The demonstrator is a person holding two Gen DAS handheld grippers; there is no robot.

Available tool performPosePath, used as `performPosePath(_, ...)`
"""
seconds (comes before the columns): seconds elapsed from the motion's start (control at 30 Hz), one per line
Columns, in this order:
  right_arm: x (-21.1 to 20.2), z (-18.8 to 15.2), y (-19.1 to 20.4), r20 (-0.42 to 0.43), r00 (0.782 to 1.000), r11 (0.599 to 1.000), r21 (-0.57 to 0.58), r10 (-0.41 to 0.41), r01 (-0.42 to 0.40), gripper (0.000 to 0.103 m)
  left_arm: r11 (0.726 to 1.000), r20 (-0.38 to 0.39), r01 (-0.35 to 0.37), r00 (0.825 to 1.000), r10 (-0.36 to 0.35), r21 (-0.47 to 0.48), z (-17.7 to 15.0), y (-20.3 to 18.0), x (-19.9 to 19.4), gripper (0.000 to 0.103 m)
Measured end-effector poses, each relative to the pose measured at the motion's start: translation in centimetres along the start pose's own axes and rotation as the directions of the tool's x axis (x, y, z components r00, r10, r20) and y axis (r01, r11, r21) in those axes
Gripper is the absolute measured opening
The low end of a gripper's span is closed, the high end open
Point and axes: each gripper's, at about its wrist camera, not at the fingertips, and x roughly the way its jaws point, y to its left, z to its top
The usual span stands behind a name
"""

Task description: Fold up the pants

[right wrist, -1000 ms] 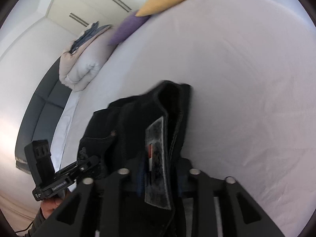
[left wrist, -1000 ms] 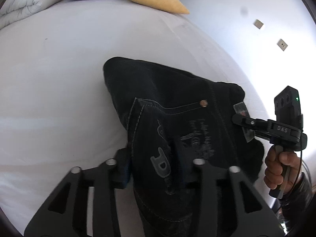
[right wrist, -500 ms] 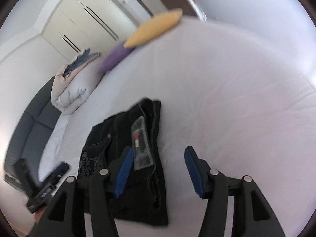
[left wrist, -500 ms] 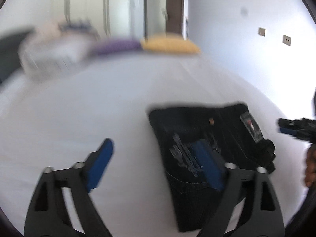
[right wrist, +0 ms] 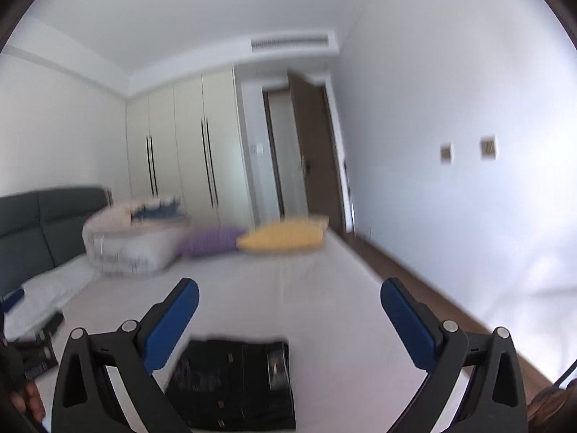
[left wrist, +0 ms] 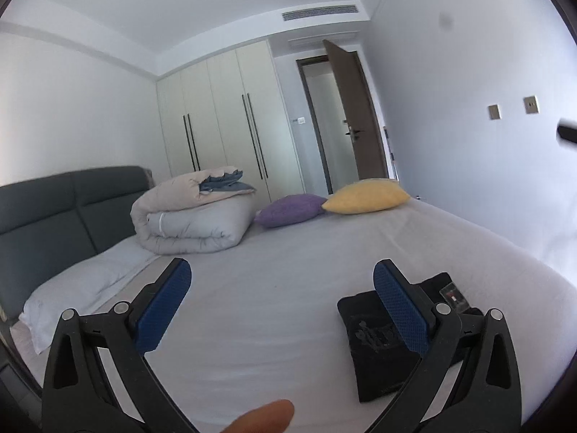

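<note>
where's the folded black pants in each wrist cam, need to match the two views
Left wrist: folded black pants lie lower right on the bed, partly behind the right finger.
Right wrist: the pants lie bottom centre, blurred, between the open fingers.
Shared landmark: yellow pillow at the bed's far edge.

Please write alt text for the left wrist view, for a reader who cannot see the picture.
The open left gripper hangs above a white bed, empty, with folded black pants lying flat on the sheet behind its right finger. Farther back lie a rolled duvet, a purple pillow and a yellow pillow.
</note>
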Motion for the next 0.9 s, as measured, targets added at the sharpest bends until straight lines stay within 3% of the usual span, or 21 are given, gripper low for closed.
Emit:
performPosePath(0.13, -3.1, 2.7, 1.4, 0.091, 0.995, 0.999, -0.037, -0.037, 0.04, 0.103, 0.999, -0.055, -0.022, 0.998, 0.02, -0.047, 0.7, 2.0, -2.0, 0.103)
performPosePath(0.3, -4.3, 2.5, 2.8, 0.088, 0.996, 0.994, -0.101, -0.033, 0.041, 0.103, 0.994, -0.192, 0.008, 0.981, -0.03, -0.112, -0.5, 3.0, -2.6, 0.103)
performPosePath(0.43, -2.2, -0.5, 3.0, -0.117, 0.993, 0.996, -0.083, -0.031, 0.021, 0.103, 0.989, -0.308, 0.044, 0.948, -0.085, -0.14, -3.0, 2.2, -2.1, 0.103)
performPosePath(0.57, -0.3, -4.1, 2.5, -0.3, 0.952, 0.997, -0.055, -0.066, 0.052, 0.103, 0.979, -0.395, 0.078, 0.907, -0.147, -0.187, -5.9, 0.8, -0.7, 0.103)
performPosePath(0.63, 0.9, -6.1, 2.1, -0.408, 0.909, 0.997, -0.031, -0.079, 0.073, 0.103, 0.978, -0.422, 0.078, 0.894, -0.154, -0.191, -6.9, 0.4, -0.2, 0.103)
performPosePath(0.73, 1.9, -8.5, 2.0, -0.5, 0.862, 0.997, -0.031, -0.083, 0.077, 0.103, 0.979, -0.439, 0.077, 0.885, -0.153, -0.187, -7.9, -0.3, 1.0, 0.103)
performPosePath(0.9, 2.0, -10.5, 2.8, -0.542, 0.836, 0.996, -0.057, -0.091, 0.072, 0.103, 0.976, -0.482, 0.089, 0.858, -0.176, -0.198, -10.1, -1.2, 2.6, 0.103)
